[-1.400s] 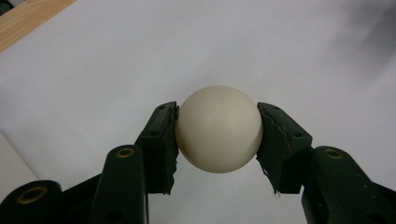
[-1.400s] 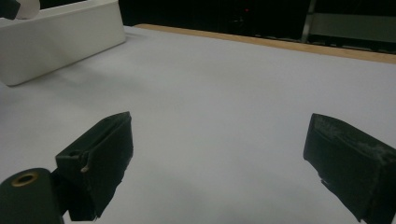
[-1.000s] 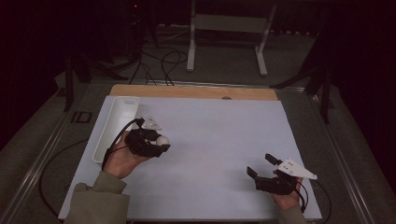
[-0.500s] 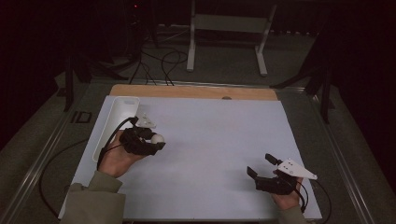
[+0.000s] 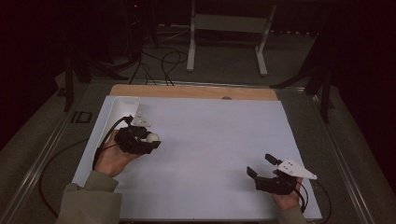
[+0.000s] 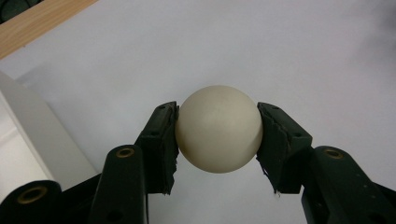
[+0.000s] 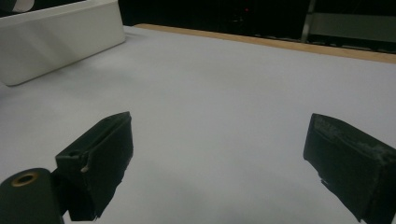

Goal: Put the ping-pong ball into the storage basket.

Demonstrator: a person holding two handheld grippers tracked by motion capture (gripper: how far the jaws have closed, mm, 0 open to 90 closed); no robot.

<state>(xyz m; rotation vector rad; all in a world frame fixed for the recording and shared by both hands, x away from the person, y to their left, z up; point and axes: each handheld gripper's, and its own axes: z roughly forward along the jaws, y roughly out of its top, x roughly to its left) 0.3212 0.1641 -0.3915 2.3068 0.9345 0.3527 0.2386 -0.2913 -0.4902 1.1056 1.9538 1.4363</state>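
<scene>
Gripping the white ball [image 6: 218, 129] in our left tool [image 5: 150, 141] beside the tray [image 5: 122, 106] — our right tool [image 5: 262, 167] rests open on the tabletop [image 5: 215, 140].

Left forearm enters bottom left, sleeve olive, hand wrapped round left gripper [image 5: 148, 139] near left side of table, jaws pointing right, pads [image 6: 161, 140] pressed on both sides of held object. Right hand at bottom right, right gripper [image 5: 261, 165] low over surface, pointing up-left, jaws spread wide with nothing between, grey plate on top, cable trailing
</scene>
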